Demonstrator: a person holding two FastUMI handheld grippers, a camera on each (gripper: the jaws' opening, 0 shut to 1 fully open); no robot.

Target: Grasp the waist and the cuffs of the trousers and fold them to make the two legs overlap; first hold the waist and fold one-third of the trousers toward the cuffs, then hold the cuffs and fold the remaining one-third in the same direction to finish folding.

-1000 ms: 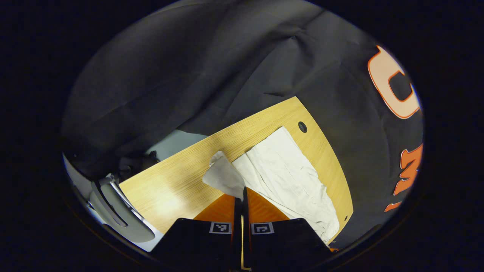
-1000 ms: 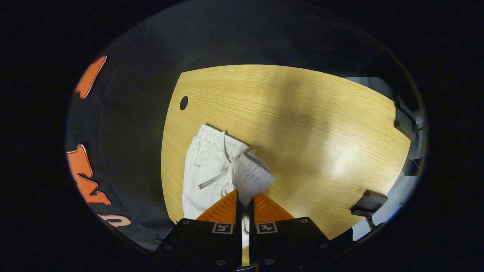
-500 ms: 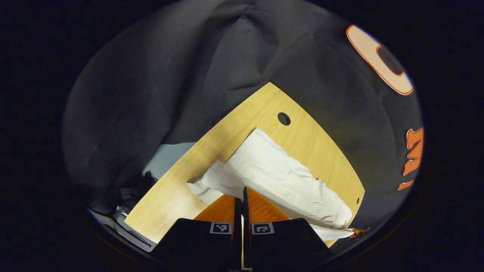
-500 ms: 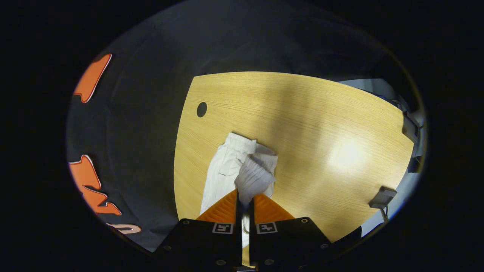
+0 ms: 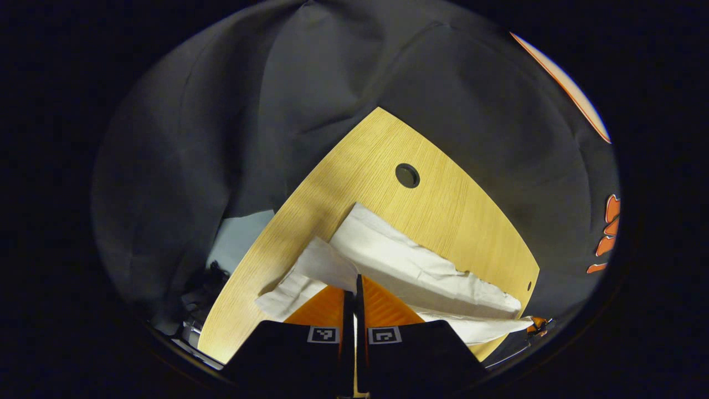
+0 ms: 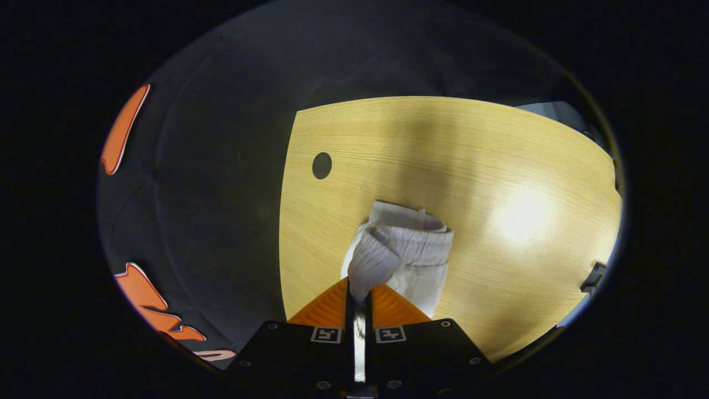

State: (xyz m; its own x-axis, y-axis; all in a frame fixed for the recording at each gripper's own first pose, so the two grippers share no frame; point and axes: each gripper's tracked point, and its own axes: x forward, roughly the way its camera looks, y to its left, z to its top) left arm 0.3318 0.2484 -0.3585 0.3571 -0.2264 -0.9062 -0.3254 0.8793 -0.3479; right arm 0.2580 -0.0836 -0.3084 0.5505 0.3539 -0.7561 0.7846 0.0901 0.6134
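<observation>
White trousers (image 5: 410,260) lie on the wooden table (image 6: 443,144), both grippers' fingers clamped on their cloth.

recording booth, office-type: wood-grain desk (image 6: 443,149) with cable grommet hole (image 5: 407,175), black cloth wall (image 5: 232,111) draped behind

The left tongs (image 5: 354,285) pinch a cuff of the white trousers (image 5: 410,266). The trousers stretch off to the right of the tongs on the wooden worktop (image 5: 460,210). A round hole (image 5: 407,175) lies beyond them.
</observation>
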